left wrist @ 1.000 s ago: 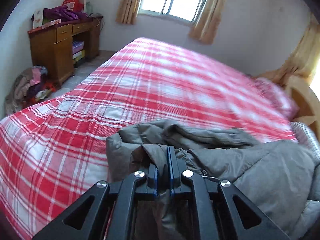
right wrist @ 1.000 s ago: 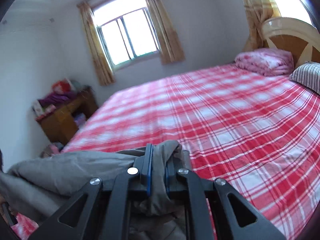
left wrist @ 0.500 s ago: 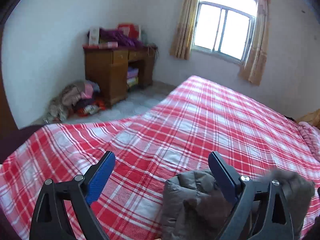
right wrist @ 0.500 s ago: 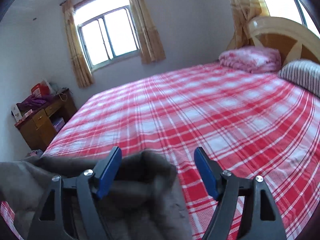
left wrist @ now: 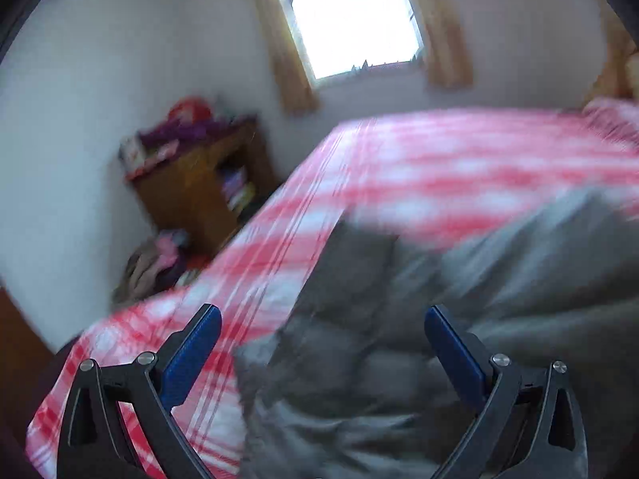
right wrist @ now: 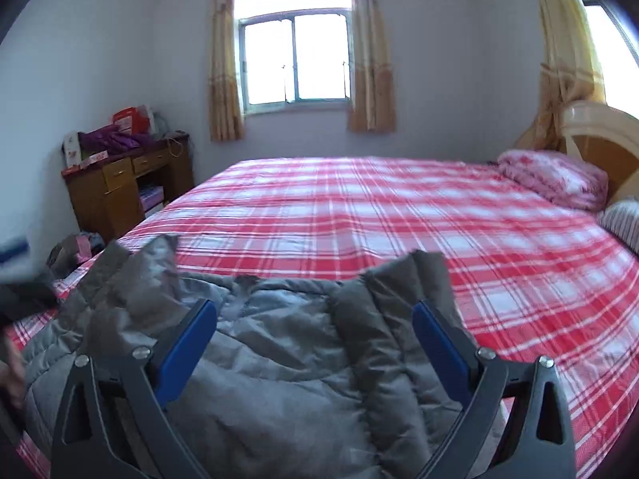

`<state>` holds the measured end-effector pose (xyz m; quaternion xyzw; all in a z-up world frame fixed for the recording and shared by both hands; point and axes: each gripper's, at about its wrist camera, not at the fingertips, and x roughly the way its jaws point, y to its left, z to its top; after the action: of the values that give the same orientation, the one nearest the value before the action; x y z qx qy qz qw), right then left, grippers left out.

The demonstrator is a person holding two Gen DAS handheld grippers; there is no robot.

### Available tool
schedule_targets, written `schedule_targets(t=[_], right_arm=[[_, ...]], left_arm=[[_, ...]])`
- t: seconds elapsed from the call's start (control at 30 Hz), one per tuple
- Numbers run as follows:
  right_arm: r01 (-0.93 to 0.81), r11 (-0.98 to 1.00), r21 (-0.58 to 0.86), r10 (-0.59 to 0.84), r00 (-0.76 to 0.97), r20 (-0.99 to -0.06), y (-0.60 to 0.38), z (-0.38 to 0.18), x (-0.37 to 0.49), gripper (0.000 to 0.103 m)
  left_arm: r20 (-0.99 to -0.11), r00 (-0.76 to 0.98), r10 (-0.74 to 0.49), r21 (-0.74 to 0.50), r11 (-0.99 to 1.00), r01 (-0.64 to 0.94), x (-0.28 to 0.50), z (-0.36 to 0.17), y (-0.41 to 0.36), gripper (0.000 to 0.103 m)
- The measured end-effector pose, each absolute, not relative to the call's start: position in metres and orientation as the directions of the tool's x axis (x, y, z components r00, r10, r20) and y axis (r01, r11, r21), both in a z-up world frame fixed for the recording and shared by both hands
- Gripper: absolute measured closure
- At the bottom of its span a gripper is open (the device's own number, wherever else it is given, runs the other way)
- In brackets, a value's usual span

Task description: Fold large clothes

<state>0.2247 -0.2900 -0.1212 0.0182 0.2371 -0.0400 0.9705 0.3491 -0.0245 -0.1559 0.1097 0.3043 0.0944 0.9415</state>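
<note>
Right wrist: grey jacket (right wrist: pixel 279 367) on bed (right wrist: pixel 359 207)

Grey quilted jacket (right wrist: pixel 279 367) crumpled on bed (right wrist: pixel 359 215)

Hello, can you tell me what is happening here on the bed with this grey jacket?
A person is folding a grey padded jacket on a bed with a red plaid sheet, using a handheld gripper in each hand. At this moment both the left gripper and the right gripper are open above the jacket and hold nothing. The jacket lies bunched near the bed's edge, not yet neatly folded.
</note>
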Motion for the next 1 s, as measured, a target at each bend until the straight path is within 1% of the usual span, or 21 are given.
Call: schedule_targets(t=[0.03,0.07,0.13,0.17,0.2,0.23,0.27,0.33,0.37,0.4,0.43,0.57,0.6,0.67,0.7,0.73,0.77,0.8,0.83,0.9,1.0], right_arm=[[0.105,0.994,0.011,-0.087,0.875,-0.475,-0.297,-0.122,0.226,0.003],[0.124,0.992,-0.009,-0.112,0.859,-0.499,-0.303,-0.125,0.229,0.003],[0.148,0.988,-0.050,-0.150,0.809,-0.568,-0.313,-0.136,0.240,0.005],[0.157,0.986,-0.053,-0.157,0.785,-0.599,-0.319,-0.144,0.248,0.006],[0.158,0.986,-0.053,-0.155,0.757,-0.635,-0.322,-0.153,0.258,0.010],[0.148,0.988,-0.050,-0.144,0.734,-0.664,-0.323,-0.161,0.263,0.025],[0.125,0.991,-0.044,-0.120,0.708,-0.696,-0.322,-0.171,0.272,0.034],[0.113,0.991,-0.070,-0.130,0.700,-0.703,-0.317,-0.180,0.281,0.066],[0.104,0.991,-0.080,-0.130,0.701,-0.701,-0.313,-0.180,0.285,0.073],[0.102,0.992,-0.080,-0.129,0.704,-0.698,-0.312,-0.178,0.287,0.083],[0.105,0.991,-0.078,-0.130,0.714,-0.688,-0.311,-0.172,0.289,0.086],[0.165,0.986,-0.035,-0.151,0.767,-0.624,-0.320,-0.145,0.293,0.087],[0.172,0.984,-0.033,-0.155,0.765,-0.625,-0.322,-0.145,0.301,0.086],[0.151,0.987,-0.064,-0.155,0.732,-0.664,-0.316,-0.157,0.321,0.085],[0.136,0.988,-0.075,-0.149,0.703,-0.696,-0.314,-0.166,0.330,0.078],[0.126,0.989,-0.073,-0.140,0.685,-0.715,-0.312,-0.171,0.334,0.059],[0.124,0.990,-0.071,-0.137,0.672,-0.728,-0.312,-0.172,0.336,0.044],[0.127,0.990,-0.055,-0.127,0.682,-0.720,-0.313,-0.169,0.331,0.032],[0.133,0.991,-0.026,-0.113,0.706,-0.699,-0.314,-0.162,0.323,0.032],[0.173,0.984,-0.043,-0.156,0.720,-0.676,-0.310,-0.148,0.308,0.032],[0.169,0.985,-0.034,-0.152,0.757,-0.636,-0.293,-0.125,0.290,0.032]], left_arm=[[-0.599,0.744,0.296,0.279,0.948,-0.153,0.359,-0.175,-0.010,0.001],[-0.632,0.713,0.305,0.261,0.949,-0.175,0.363,-0.186,0.002,0.001],[-0.677,0.696,0.241,0.129,0.969,-0.209,0.362,-0.200,0.030,0.001],[-0.686,0.691,0.227,0.096,0.970,-0.223,0.361,-0.203,0.037,0.001],[-0.694,0.684,0.227,0.081,0.968,-0.239,0.360,-0.206,0.042,0.001],[-0.695,0.677,0.244,0.080,0.961,-0.265,0.359,-0.208,0.045,0.001],[-0.689,0.675,0.263,0.086,0.955,-0.284,0.355,-0.208,0.045,0.001],[-0.684,0.665,0.300,0.114,0.945,-0.308,0.358,-0.211,0.044,0.001],[-0.685,0.663,0.303,0.108,0.942,-0.318,0.357,-0.211,0.047,0.001],[-0.687,0.661,0.300,0.095,0.940,-0.327,0.357,-0.213,0.049,0.001],[-0.694,0.654,0.301,0.083,0.936,-0.343,0.359,-0.212,0.055,0.001],[-0.719,0.635,0.284,0.038,0.927,-0.373,0.359,-0.213,0.065,0.001],[-0.726,0.624,0.287,0.044,0.926,-0.375,0.361,-0.212,0.065,0.001],[-0.722,0.623,0.301,0.064,0.925,-0.374,0.357,-0.204,0.059,0.001],[-0.711,0.631,0.311,0.081,0.927,-0.366,0.353,-0.196,0.055,0.001],[-0.697,0.644,0.316,0.087,0.928,-0.362,0.349,-0.188,0.052,0.001],[-0.679,0.664,0.314,0.084,0.931,-0.354,0.343,-0.179,0.048,0.001],[-0.656,0.690,0.305,0.077,0.937,-0.341,0.338,-0.169,0.043,0.001],[-0.629,0.717,0.301,0.077,0.942,-0.328,0.334,-0.159,0.036,0.001],[-0.587,0.753,0.297,0.094,0.949,-0.301,0.330,-0.141,0.016,0.001],[-0.556,0.787,0.266,0.115,0.963,-0.245,0.339,-0.127,-0.016,0.001]])
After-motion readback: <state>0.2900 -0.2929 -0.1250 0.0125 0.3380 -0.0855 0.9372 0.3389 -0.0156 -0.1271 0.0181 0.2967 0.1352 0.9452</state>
